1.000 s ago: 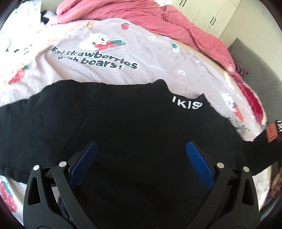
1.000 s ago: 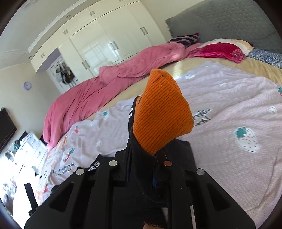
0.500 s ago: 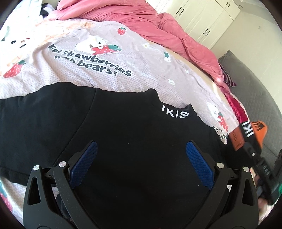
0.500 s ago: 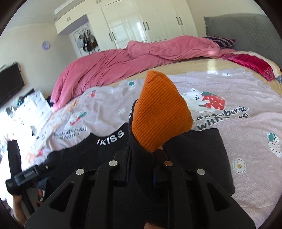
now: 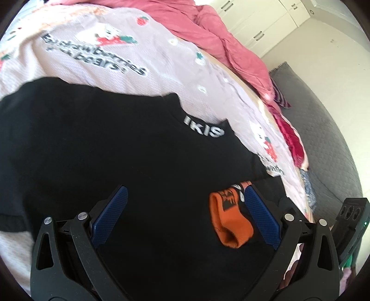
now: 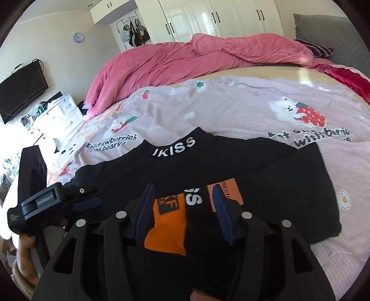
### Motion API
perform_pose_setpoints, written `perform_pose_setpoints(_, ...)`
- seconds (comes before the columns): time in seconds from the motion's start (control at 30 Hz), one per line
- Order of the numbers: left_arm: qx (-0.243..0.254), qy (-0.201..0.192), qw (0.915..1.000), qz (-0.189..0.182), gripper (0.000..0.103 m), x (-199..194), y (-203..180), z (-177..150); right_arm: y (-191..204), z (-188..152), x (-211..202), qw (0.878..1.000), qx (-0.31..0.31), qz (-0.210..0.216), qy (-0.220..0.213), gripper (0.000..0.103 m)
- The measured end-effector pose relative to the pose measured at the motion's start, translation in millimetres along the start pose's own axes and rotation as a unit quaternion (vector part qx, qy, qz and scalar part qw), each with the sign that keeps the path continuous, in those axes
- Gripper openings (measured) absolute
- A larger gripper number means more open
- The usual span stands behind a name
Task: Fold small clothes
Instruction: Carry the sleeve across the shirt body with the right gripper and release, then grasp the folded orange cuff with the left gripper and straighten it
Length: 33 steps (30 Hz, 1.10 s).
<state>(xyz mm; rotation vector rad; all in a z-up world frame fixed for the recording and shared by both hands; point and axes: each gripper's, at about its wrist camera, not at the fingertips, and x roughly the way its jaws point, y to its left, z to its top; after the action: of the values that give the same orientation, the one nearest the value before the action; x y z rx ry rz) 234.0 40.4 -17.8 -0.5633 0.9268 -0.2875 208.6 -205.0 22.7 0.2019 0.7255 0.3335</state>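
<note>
A black long-sleeved top (image 5: 115, 150) with white "KISS" letters on its collar (image 6: 175, 147) lies flat on the strawberry-print sheet (image 5: 138, 46). Its right sleeve is folded across the body, and the orange cuff (image 5: 229, 220) rests on the black cloth. My left gripper (image 5: 185, 217) is open just above the top, with the cuff by its right finger. My right gripper (image 6: 182, 210) is open, and the orange cuff (image 6: 166, 229) lies between its fingers, loose on the cloth. The left gripper (image 6: 57, 203) also shows at the left of the right wrist view.
A rumpled pink duvet (image 6: 185, 60) lies along the far side of the bed. A grey headboard (image 5: 323, 139) and red cloth (image 6: 342, 78) are at the right. White wardrobes (image 6: 219, 18) stand behind. A TV (image 6: 20, 90) and white drawers are at the left.
The right gripper carried the orange-cuffed sleeve across and down onto the top's body, then opened and let it go. The left gripper stayed open over the top.
</note>
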Motion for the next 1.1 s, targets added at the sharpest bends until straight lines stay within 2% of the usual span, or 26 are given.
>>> perform_pose_setpoints(0.17,-0.002,0.034,0.998,-0.053,0.091,17,-15,-16,-16,-3,-18,1.0,0.031,0.0,-0.002,0.057)
perform_pose_setpoints(0.23,0.006,0.051,0.9964,-0.067,0.081,26,-25,-22,-23,-5,-24,0.999,0.04,-0.002,-0.001,0.058)
perform_pose_setpoints(0.3,0.015,0.064,0.9952,-0.073,0.066,32,-33,-30,-30,-10,-31,0.999,0.052,-0.005,-0.002,0.058)
perform_pose_setpoints(0.4,0.023,0.087,0.9923,-0.086,0.056,43,-42,-41,-39,-15,-41,0.998,0.066,-0.008,-0.006,0.06)
perform_pose_setpoints(0.5,0.028,0.1,0.9906,-0.089,0.052,53,-47,-48,-48,-21,-50,0.997,0.074,-0.017,-0.01,0.06)
perform_pose_setpoints(0.67,0.027,0.097,0.9913,-0.085,0.051,62,-52,-52,-64,-26,-61,0.995,0.09,-0.027,-0.013,0.06)
perform_pose_setpoints(0.77,0.028,0.092,0.9923,-0.078,0.031,67,-55,-52,-71,-30,-65,0.994,0.102,-0.033,-0.013,0.061)
perform_pose_setpoints(0.83,0.028,0.092,0.9922,-0.079,0.024,70,-57,-54,-74,-33,-66,0.994,0.107,-0.036,-0.012,0.062)
perform_pose_setpoints(0.87,0.032,0.092,0.9921,-0.08,0.013,70,-57,-54,-75,-34,-67,0.993,0.109,-0.038,-0.011,0.062)
perform_pose_setpoints(0.97,0.055,0.077,0.9923,-0.08,0.008,60,-61,-56,-78,-38,-67,0.992,0.116,-0.04,-0.008,0.062)
perform_pose_setpoints(1.1,0.09,0.036,0.9926,-0.073,0.007,38,-70,-52,-78,-41,-64,0.992,0.117,-0.046,0.0,0.062)
